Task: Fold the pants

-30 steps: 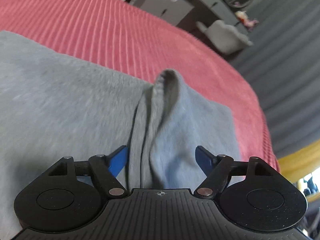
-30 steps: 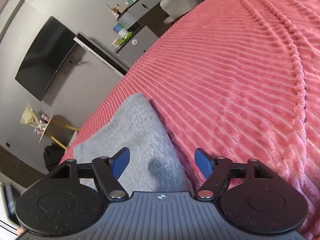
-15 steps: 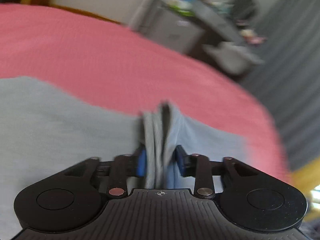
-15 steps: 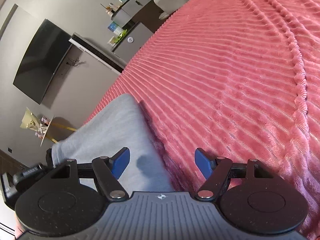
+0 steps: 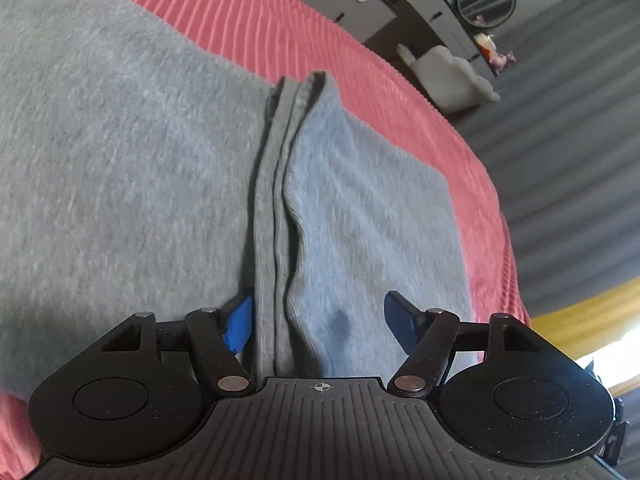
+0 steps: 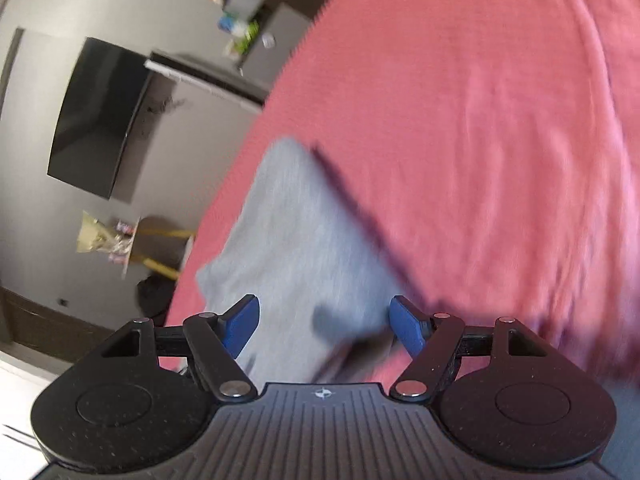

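Note:
Grey pants [image 5: 132, 168] lie folded on a pink ribbed bedspread [image 5: 256, 28]. In the left wrist view a doubled hem edge [image 5: 280, 208] stands up as a ridge and runs back between my blue fingertips. My left gripper [image 5: 320, 324] is open around that ridge, its left pad partly hidden behind the cloth. In the right wrist view the pants [image 6: 304, 240] lie below my right gripper [image 6: 324, 324], which is open and empty over their edge; this view is blurred.
The bedspread [image 6: 480, 120] fills the right of the right wrist view. Beyond the bed stand a wall television [image 6: 96, 120], a grey cabinet [image 5: 344, 4], a grey armchair [image 5: 448, 76] and grey curtains [image 5: 568, 128].
My left gripper was shut on the raised hem ridge half a second ago and has opened. The right gripper has moved over the pants' edge, staying open.

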Motion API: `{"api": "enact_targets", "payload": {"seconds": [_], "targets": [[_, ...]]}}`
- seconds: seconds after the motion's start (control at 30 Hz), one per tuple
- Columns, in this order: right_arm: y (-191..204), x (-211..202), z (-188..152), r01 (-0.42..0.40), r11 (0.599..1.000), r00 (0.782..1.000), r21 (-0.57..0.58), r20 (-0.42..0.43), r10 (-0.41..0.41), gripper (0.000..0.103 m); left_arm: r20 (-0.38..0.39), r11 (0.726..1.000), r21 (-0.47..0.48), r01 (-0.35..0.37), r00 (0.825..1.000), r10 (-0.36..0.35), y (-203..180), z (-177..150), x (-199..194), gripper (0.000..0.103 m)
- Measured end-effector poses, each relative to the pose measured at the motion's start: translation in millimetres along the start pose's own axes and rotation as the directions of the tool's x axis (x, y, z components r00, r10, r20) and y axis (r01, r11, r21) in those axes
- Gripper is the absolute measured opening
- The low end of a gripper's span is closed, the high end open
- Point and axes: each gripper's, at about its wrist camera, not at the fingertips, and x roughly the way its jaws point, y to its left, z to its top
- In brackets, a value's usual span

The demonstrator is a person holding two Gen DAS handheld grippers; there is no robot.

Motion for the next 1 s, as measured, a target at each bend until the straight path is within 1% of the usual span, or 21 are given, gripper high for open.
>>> {"api": "enact_targets", "payload": {"seconds": [0.03, 0.07, 0.13, 0.2, 0.27, 0.33, 0.37, 0.4, 0.43, 0.47, 0.5, 0.53, 0.6, 0.67, 0.7, 0.73, 0.77, 0.8, 0.83, 0.9, 1.0], "targets": [[-2, 4, -4, -0.015, 1.0, 0.999, 0.023, -0.028, 0.016, 0.073, 0.002, 1.0, -0.009, 0.008, 1.0, -0.008, -1, 1, 0, 0.073], [-3, 7, -7, -0.027, 0.998, 0.999, 0.048, -0.037, 0.029, 0.073, 0.008, 0.999, -0.033, 0.04, 0.999, -0.04, 2, 0, 1, 0.073], [-2, 14, -12, -0.068, 0.995, 0.997, 0.076, -0.033, 0.071, 0.073, 0.008, 0.993, -0.095, 0.076, 0.997, -0.076, 7, -2, 5, 0.072], [3, 22, -12, -0.097, 0.993, 0.995, 0.07, -0.008, 0.098, 0.073, 0.022, 0.991, -0.107, 0.074, 0.997, -0.072, 11, -2, 6, 0.061], [5, 28, -10, -0.08, 0.995, 0.996, 0.064, 0.037, 0.078, 0.073, 0.025, 0.994, -0.097, 0.055, 0.998, -0.053, 14, -3, 7, 0.055], [3, 31, -5, -0.057, 0.996, 0.995, 0.065, 0.082, 0.052, 0.073, 0.03, 0.995, -0.094, 0.045, 0.999, -0.043, 20, -7, 0, 0.051], [0, 30, -4, -0.031, 0.997, 0.994, 0.077, 0.107, 0.023, 0.071, 0.033, 0.995, -0.094, 0.036, 0.999, -0.033, 22, -8, -1, 0.045], [-4, 27, -2, -0.008, 0.995, 0.992, 0.095, 0.129, -0.005, 0.063, 0.037, 0.995, -0.091, 0.027, 0.999, -0.023, 26, -11, -5, 0.041], [-8, 22, 1, 0.008, 0.993, 0.988, 0.115, 0.152, -0.025, 0.05, 0.039, 0.996, -0.091, 0.021, 0.999, -0.017, 28, -12, -7, 0.039], [-12, 15, 3, 0.034, 0.991, 0.981, 0.13, 0.187, -0.059, 0.046, 0.038, 0.995, -0.096, 0.019, 0.999, -0.015, 32, -13, -8, 0.037], [-16, 9, 5, 0.055, 0.987, 0.972, 0.15, 0.216, -0.087, 0.038, 0.036, 0.994, -0.106, 0.023, 0.999, -0.02, 33, -14, -11, 0.037], [-20, 5, 7, 0.076, 0.983, 0.969, 0.168, 0.219, -0.113, 0.037, 0.036, 0.992, -0.118, 0.032, 0.999, -0.028, 36, -14, -13, 0.037], [-21, 4, 10, 0.12, 0.977, 0.974, 0.177, 0.171, -0.15, 0.035, 0.041, 0.991, -0.126, 0.04, 0.999, -0.035, 41, -13, -18, 0.039], [-10, -2, 11, 0.176, 0.979, 0.973, 0.099, 0.133, -0.189, 0.036, 0.047, 0.989, -0.14, 0.054, 0.998, -0.048, 47, -12, -22, 0.043], [-2, -7, 11, 0.203, 0.979, 0.971, 0.031, 0.119, -0.206, 0.043, 0.048, 0.986, -0.15, 0.066, 0.997, -0.059, 49, -11, -21, 0.049], [5, -13, 10, 0.234, 0.972, 0.966, -0.02, 0.122, -0.23, 0.058, 0.05, 0.985, -0.157, 0.077, 0.996, -0.07, 49, -9, -20, 0.052], [14, -22, 8, 0.276, 0.958, 0.953, -0.082, 0.152, -0.262, 0.065, 0.053, 0.984, -0.158, 0.086, 0.995, -0.079, 49, -6, -18, 0.056], [23, -31, 6, 0.301, 0.942, 0.944, -0.15, 0.184, -0.273, 0.07, 0.054, 0.984, -0.154, 0.089, 0.995, -0.081, 48, -3, -16, 0.059], [32, -36, 6, 0.318, 0.925, 0.938, -0.206, 0.21, -0.276, 0.07, 0.052, 0.986, -0.144, 0.084, 0.996, -0.077, 45, 0, -13, 0.062], [50, -42, 4, 0.354, 0.879, 0.922, -0.318, 0.273, -0.273, 0.07, 0.051, 0.991, -0.118, 0.061, 0.997, -0.055, 34, 8, -3, 0.063], [66, -24, 4, 0.398, 0.799, 0.908, -0.45, 0.318, -0.274, 0.07, 0.044, 0.993, -0.107, 0.046, 0.998, -0.041, 24, 19, 5, 0.061]]}}
